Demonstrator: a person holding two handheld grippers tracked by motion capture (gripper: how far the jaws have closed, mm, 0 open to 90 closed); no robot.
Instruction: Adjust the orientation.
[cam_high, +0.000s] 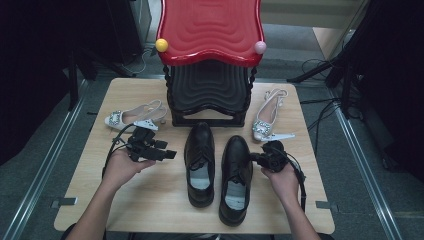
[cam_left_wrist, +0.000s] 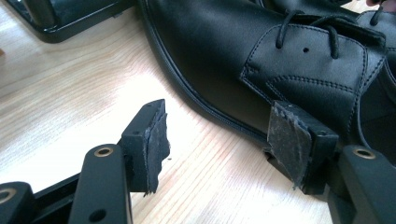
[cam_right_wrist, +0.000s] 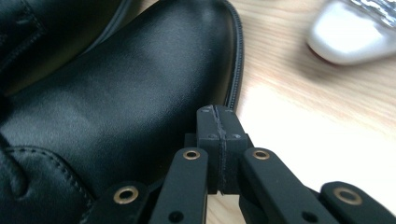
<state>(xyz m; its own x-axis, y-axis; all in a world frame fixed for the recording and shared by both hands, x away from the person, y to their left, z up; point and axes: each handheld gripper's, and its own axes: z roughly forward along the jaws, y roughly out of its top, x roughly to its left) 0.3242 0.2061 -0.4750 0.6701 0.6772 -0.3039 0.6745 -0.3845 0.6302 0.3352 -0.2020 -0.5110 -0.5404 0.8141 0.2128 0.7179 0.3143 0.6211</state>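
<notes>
Two black leather lace-up shoes lie side by side on the wooden table (cam_high: 150, 200), toes pointing away: the left shoe (cam_high: 200, 162) and the right shoe (cam_high: 236, 177). My left gripper (cam_high: 169, 154) hovers just left of the left shoe (cam_left_wrist: 261, 60), its jaws open with nothing between them and one pad (cam_left_wrist: 287, 140) close to the shoe's sole edge. My right gripper (cam_high: 254, 157) is at the right side of the right shoe (cam_right_wrist: 116, 93), jaws pressed together and empty, tips (cam_right_wrist: 218, 114) at the sole's edge.
A red and black stacked shoe rack (cam_high: 210, 55) stands at the table's back centre. A white jewelled slingback (cam_high: 136, 116) lies at the back left, its mate (cam_high: 266, 117) at the back right, with its toe (cam_right_wrist: 350, 32) near my right gripper.
</notes>
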